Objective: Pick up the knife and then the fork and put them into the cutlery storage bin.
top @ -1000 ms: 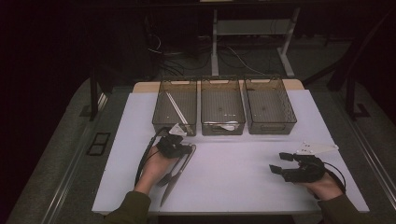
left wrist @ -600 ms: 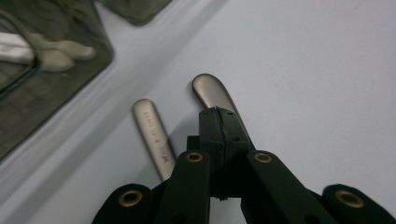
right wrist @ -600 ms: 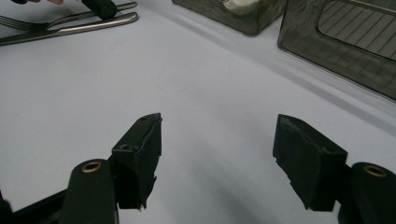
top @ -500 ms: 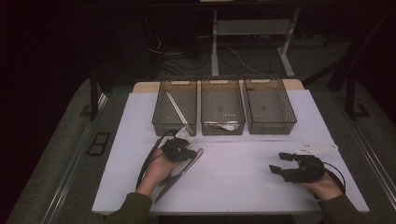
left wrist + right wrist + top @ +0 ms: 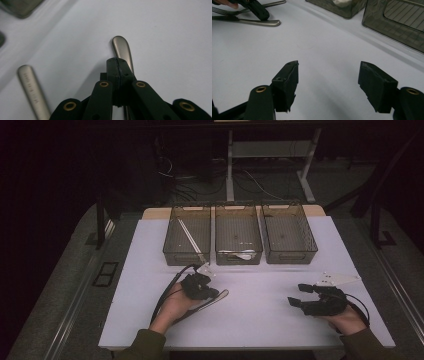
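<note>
Here the left tool (image 5: 212,292) sits just in front of the middle bin (image 5: 238,240), a little to its left, low over the white counter (image 5: 260,320). Its jaws are pressed together, and in the left gripper view they pinch a piece of flatware by its handle (image 5: 122,50); the rounded steel handle end pokes out beyond the closed tips, with its shadow just beneath it on the counter. Whether that piece is a knife, fork or spoon cannot be told, since its working end is hidden. A second steel handle (image 5: 31,87), with faint stamped lettering, lies flat on the counter just beside the left tool. In the right gripper view a table knife (image 5: 247,22) and a fork (image 5: 227,10) lie by that same tool.

The right tool (image 5: 300,296) hovers in front of the right bin (image 5: 289,237), well apart from the left tool. Its jaws stand partly spread with nothing between them, only bare counter below.

Three dark see-through bins stand side by side at the far edge. The left bin (image 5: 186,240) holds a long thin utensil lying diagonally. The middle bin holds something pale near its front wall. The right bin looks bare inside.
</note>
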Tool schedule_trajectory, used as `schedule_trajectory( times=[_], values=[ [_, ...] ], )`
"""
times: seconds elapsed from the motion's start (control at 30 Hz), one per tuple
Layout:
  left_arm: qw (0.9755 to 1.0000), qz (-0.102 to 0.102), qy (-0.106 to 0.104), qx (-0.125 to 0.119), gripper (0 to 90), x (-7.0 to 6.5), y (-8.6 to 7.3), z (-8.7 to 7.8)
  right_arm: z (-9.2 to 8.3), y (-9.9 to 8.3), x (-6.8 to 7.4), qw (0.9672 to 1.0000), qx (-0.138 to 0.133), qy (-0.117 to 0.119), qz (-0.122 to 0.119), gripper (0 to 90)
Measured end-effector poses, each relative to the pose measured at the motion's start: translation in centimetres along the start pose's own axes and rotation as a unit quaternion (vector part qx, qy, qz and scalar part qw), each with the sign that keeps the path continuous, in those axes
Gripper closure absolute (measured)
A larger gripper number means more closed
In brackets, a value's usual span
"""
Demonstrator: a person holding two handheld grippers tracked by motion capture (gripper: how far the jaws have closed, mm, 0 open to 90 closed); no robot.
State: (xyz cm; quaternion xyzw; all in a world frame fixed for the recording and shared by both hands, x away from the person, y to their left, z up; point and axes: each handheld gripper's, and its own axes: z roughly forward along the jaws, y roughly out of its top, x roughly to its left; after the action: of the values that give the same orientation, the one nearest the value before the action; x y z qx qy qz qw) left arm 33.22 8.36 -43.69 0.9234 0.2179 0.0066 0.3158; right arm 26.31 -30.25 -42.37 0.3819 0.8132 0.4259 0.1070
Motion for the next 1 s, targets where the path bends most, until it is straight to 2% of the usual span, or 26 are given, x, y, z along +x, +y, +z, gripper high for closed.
schedule_trajectory(
  times=[0.2, 0.33, 0.4, 0.43, 0.47, 0.53, 0.57, 0.67, 0.83, 0.93, 1.0],
  values=[
    [0.9994, 0.013, -0.031, 0.003, 88.6, -1.4, 0.0, 0.3, 0.0, 0.0, 0.0, 1.0000, 0.000, 0.000, 0.000, 32.4],
    [0.9992, 0.021, -0.035, 0.005, 88.5, -1.7, -0.2, 0.2, 0.0, 0.0, 0.0, 1.0000, -0.001, 0.000, -0.002, 32.4],
    [0.9993, 0.020, -0.032, -0.006, 87.7, -1.6, -0.3, -0.3, 0.0, 0.0, 0.0, 1.0000, 0.000, 0.000, -0.003, 32.3],
    [0.9993, 0.023, -0.030, -0.010, 83.6, -1.5, -0.4, -0.6, 0.0, 0.0, 0.0, 1.0000, -0.001, -0.001, -0.003, 32.4],
    [0.9993, 0.011, -0.028, -0.023, 81.9, -1.7, -0.6, -1.2, 0.0, 0.0, 0.0, 1.0000, 0.000, 0.000, -0.004, 32.3],
    [0.9984, 0.016, -0.023, -0.048, 76.9, -1.7, -1.2, -2.6, 0.0, 0.0, 0.0, 1.0000, 0.000, -0.001, -0.001, 32.4],
    [0.9981, 0.016, -0.022, -0.054, 73.7, -1.8, -1.5, -3.1, 0.0, 0.0, 0.0, 1.0000, 0.000, 0.000, -0.002, 32.4],
    [0.9974, 0.038, -0.009, -0.061, 66.1, -2.3, -3.0, -4.3, 0.0, 0.0, 0.0, 1.0000, 0.001, 0.000, -0.003, 32.4],
    [0.9968, 0.063, -0.008, -0.049, 63.3, -2.8, -5.3, -4.4, 0.1, 0.0, 0.1, 1.0000, 0.002, 0.000, -0.005, 32.4],
    [0.9971, 0.065, -0.009, -0.040, 63.4, -2.6, -5.2, -3.9, 0.2, 0.0, 0.2, 1.0000, 0.004, 0.000, -0.006, 32.4],
    [0.9969, 0.073, -0.010, -0.030, 64.1, -2.4, -5.1, -3.6, 0.3, 0.0, 0.2, 1.0000, 0.006, -0.001, -0.007, 32.4]
  ],
)
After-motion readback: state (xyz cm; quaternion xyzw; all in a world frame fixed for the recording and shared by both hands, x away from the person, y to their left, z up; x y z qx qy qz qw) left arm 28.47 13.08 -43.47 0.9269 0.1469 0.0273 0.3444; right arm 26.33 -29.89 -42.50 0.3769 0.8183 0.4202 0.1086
